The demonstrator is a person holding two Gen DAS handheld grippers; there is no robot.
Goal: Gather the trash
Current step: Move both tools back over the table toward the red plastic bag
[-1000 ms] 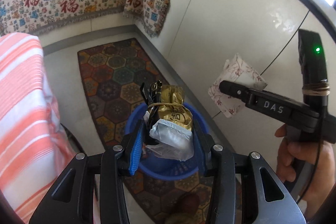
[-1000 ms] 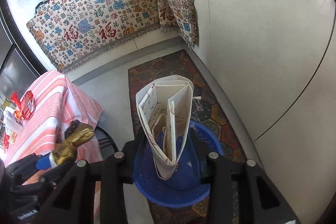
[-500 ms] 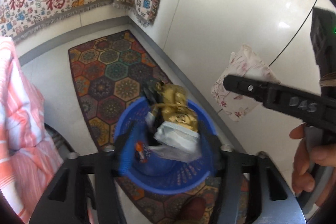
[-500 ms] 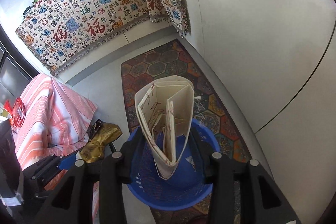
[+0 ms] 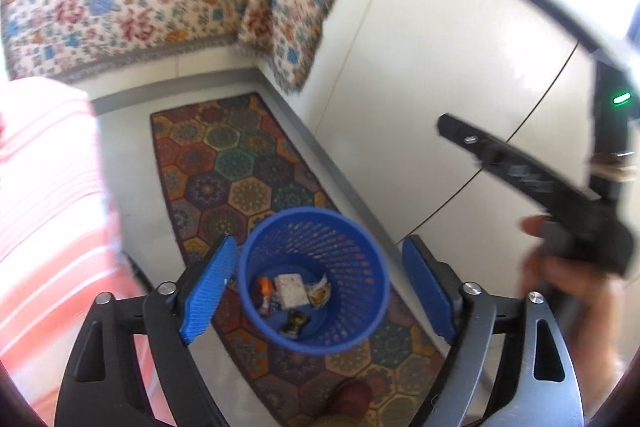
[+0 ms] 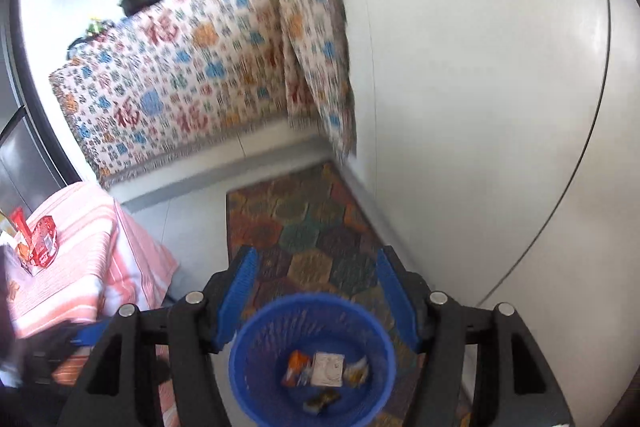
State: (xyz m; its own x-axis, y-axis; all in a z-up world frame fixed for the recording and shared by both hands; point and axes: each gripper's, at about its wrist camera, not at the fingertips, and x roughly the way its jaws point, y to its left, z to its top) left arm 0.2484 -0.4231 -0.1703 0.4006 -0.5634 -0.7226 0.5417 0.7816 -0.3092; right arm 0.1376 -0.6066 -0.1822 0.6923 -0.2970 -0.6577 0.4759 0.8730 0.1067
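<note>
**Both grippers hanging open above the blue trash basket**

The blue mesh trash basket (image 5: 314,279) is standing on the patterned hexagon rug (image 5: 236,163), low in the middle of both views. It is showing a perforated wall and a round rim. Lying on its bottom are a white square packet (image 5: 291,286), an orange wrapper (image 5: 264,291), a yellowish wrapper (image 5: 319,291) and a small dark gold scrap (image 5: 295,322), all close together.

The left gripper (image 5: 316,291) is pointing down at the basket, its jaws standing wide apart with nothing between the blue pads (image 5: 208,291), which are framing the basket on either side. The right gripper (image 6: 316,301) is likewise hanging above the basket, its jaws spread wide and holding nothing. In the left wrist view the right gripper is also appearing at the right edge of the frame, with the person's hand (image 5: 568,291) wrapping its handle.

Both views are smeared by motion blur, so print on the wrappers is not readable. The striped pink cloth (image 5: 44,195) is filling the left side, cut off by the frame, and the hand is blurred and partly out of frame.
</note>
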